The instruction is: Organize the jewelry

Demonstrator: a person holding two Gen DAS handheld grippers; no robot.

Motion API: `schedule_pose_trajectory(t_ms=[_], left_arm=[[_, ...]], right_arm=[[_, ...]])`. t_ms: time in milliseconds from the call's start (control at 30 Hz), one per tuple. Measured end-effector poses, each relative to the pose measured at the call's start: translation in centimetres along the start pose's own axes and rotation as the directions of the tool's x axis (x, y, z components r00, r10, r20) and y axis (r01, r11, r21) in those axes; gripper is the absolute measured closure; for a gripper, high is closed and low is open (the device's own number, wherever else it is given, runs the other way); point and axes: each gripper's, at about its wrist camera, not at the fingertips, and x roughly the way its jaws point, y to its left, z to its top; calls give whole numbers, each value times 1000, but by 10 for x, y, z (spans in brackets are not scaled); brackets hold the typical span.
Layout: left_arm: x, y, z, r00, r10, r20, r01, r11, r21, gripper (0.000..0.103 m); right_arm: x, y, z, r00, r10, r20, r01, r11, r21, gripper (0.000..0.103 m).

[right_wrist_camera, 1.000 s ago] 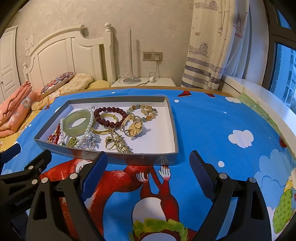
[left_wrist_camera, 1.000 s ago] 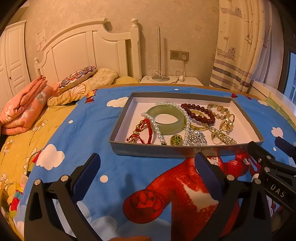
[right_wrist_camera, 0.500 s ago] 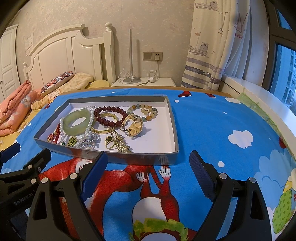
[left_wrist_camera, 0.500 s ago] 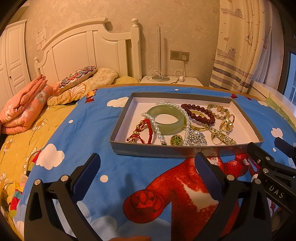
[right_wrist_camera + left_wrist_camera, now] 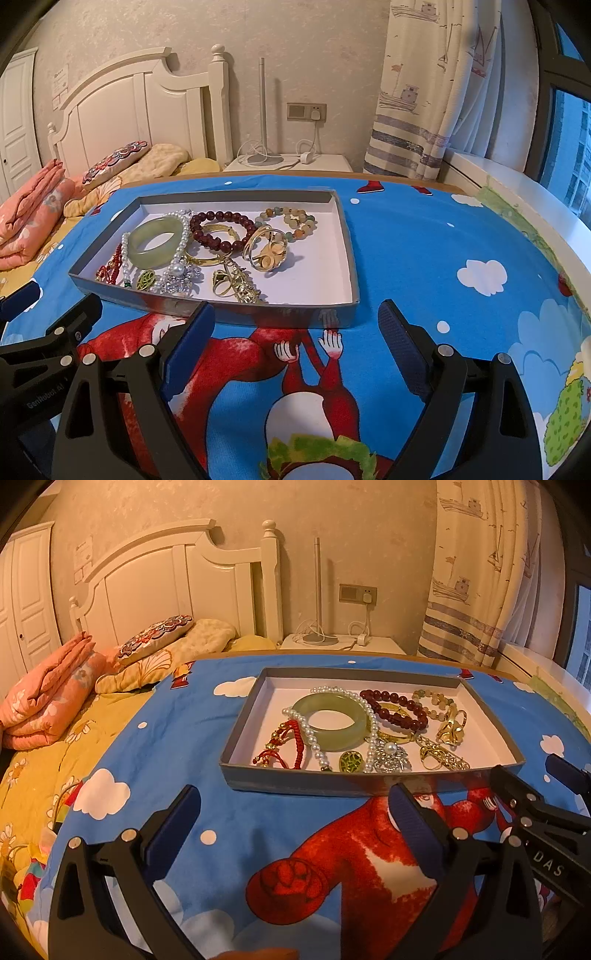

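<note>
Comparing with a second ago, we see nothing moved: jewelry (image 5: 369, 731) heaped in the tray (image 5: 332, 784), both grippers' fingers (image 5: 400, 347) spread, empty.

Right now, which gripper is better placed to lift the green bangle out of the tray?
Left. The green bangle lies at the tray's left end, nearly ahead of the left gripper; the right gripper faces the bare end.

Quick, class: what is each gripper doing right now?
Left gripper: open, holding nothing.
Right gripper: open, holding nothing.
</note>
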Motion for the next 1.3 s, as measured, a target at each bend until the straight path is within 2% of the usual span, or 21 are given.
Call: schedule_pose_trajectory(t_ms=[733,967,1133,1233,1300], left_arm=[[-9,-7,-2,999,12,39,-13,1000,15,2],[-5,-10,-4,1000,5,20,-6,1000,28,2],[-1,0,-5,1000,-24,-3,24,1000,-16,2],[3,6,-3,998,-43,-52,40,998,-52,2],[-2,8,-5,998,-14,-59,10,998,-55,2]], right_arm=[[1,2,0,1000,4,-1,-4,1000,-2,16],[1,6,0,1000,9,-3,-9,1000,-4,16],[1,7,0,1000,11,-5,-11,1000,-4,16],[1,7,-1,1000,23,-18,-23,1000,-1,16],[-2,5,-2,999,39,-36,-39,999,10,16]])
